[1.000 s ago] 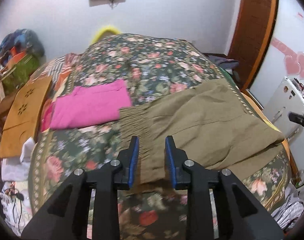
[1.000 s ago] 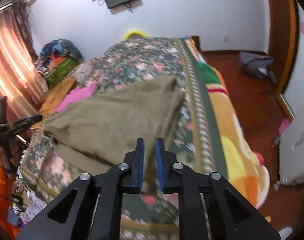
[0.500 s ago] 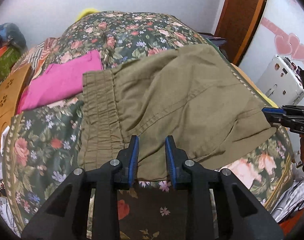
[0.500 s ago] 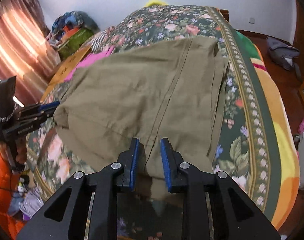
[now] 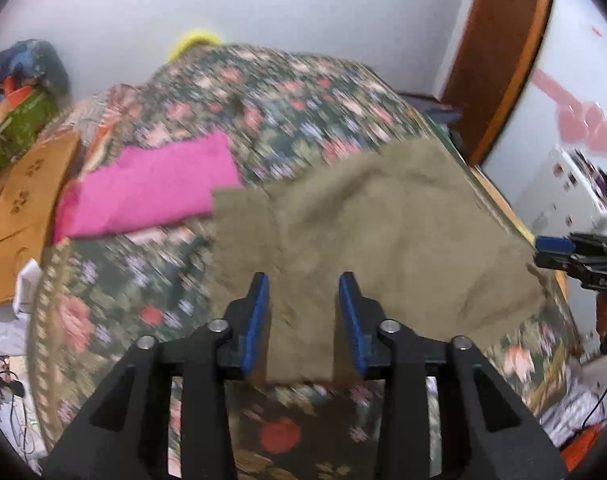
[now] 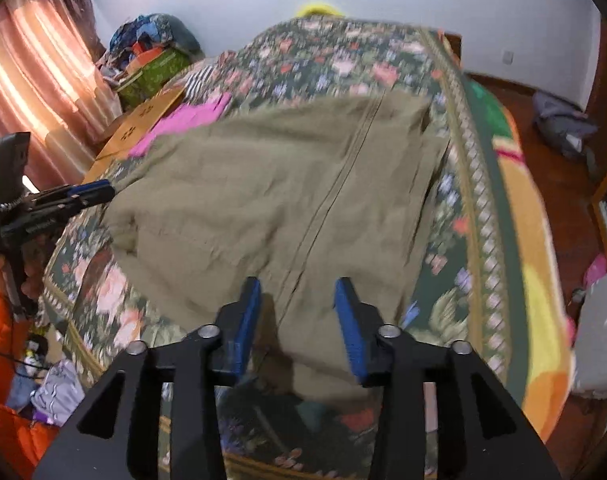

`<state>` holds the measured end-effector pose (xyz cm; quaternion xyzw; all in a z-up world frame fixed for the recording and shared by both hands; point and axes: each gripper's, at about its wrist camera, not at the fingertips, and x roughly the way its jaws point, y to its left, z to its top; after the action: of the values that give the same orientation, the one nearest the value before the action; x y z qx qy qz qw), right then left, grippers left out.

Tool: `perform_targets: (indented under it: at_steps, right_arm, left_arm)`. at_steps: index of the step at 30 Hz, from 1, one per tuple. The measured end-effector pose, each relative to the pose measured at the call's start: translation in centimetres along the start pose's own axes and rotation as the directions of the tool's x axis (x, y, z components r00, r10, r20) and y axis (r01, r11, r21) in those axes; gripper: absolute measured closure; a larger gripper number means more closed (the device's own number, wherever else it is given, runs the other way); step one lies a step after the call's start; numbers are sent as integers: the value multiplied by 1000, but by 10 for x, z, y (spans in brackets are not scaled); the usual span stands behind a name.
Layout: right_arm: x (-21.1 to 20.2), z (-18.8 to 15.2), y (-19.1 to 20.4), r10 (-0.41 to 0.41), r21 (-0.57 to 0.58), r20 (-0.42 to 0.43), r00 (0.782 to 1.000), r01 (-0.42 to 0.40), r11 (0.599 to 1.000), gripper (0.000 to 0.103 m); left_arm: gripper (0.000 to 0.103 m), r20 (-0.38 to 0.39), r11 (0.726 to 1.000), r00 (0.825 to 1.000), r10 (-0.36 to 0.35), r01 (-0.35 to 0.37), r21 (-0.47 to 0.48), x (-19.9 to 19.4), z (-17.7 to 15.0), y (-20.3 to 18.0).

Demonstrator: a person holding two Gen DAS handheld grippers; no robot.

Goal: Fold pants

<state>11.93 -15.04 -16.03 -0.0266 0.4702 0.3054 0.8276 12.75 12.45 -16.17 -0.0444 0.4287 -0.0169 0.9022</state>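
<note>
Between folds: both tools, left and right, just spreading, gripping nothing, above olive pants. Next: re-pinch near hem.

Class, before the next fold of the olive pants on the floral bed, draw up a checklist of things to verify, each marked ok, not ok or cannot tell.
1. Left tongs open, fabric unpinched: ok; jaws have just been opening.
2. Right tongs open, fabric unpinched: ok; jaws also just opening.
3. Olive cotton pants lying on the floral bedspread: ok.
4. Pants free of wrinkles: not ok, creases near the front edge.
5. Folded pink cloth clear of the pants: cannot tell; edges meet in the blur.
</note>
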Motion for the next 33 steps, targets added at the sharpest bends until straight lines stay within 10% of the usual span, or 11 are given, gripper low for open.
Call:
perform_targets:
  at_steps: [8,18,33]
  right_arm:
    - [-4,50,-35,-56,45,117,992,51,998,64]
    - [37,109,-92,-116,117,162,980,98,988,55]
    - [134,146,-136,-63,150,40,997,56,987,54]
  left_arm:
    - [65,-15,994,998,55,-56,-96,33,41,45]
    - [65,-106,985,992,-62,43,-169,104,67,73]
    - [61,-145,987,986,-86,64,-147,141,62,72]
